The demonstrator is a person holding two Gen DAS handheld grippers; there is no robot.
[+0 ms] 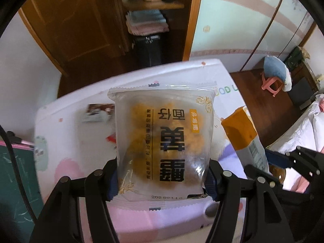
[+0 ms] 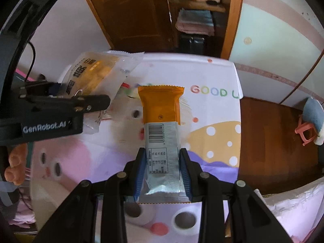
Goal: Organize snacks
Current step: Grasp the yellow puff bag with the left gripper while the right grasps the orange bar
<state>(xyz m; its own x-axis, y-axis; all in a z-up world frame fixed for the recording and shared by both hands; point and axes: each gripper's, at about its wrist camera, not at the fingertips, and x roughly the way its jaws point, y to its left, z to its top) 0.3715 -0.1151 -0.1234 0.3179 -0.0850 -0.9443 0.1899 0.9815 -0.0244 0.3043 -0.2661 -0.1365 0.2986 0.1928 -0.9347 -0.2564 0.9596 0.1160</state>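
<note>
Left wrist view shows the see-through plastic snack packet with black letters and a yellow cake inside (image 1: 164, 139) held up in the air. The left gripper (image 1: 162, 180) squeezes it tight, one blue finger pad (image 1: 112, 184) on each side of its bottom end. The packet hangs above the white table with cartoon animal pictures (image 1: 70, 141).

Beside that packet, on its right, is the long orange and silver snack bar wrapper (image 1: 245, 139). The right gripper (image 1: 283, 162) holds it.

Right wrist view shows the same orange and silver wrapper (image 2: 162, 133) pinched at its silver end by the right gripper (image 2: 163, 174), also lifted above the table (image 2: 212, 121). The see-through packet (image 2: 97, 75) is up to the left of the wrapper, in the left gripper (image 2: 89, 103).

Behind the table stands a brown wooden door (image 1: 77, 26). A small pink plastic stool (image 1: 272, 85) sits on the brown floor, well off to the right of the table.
</note>
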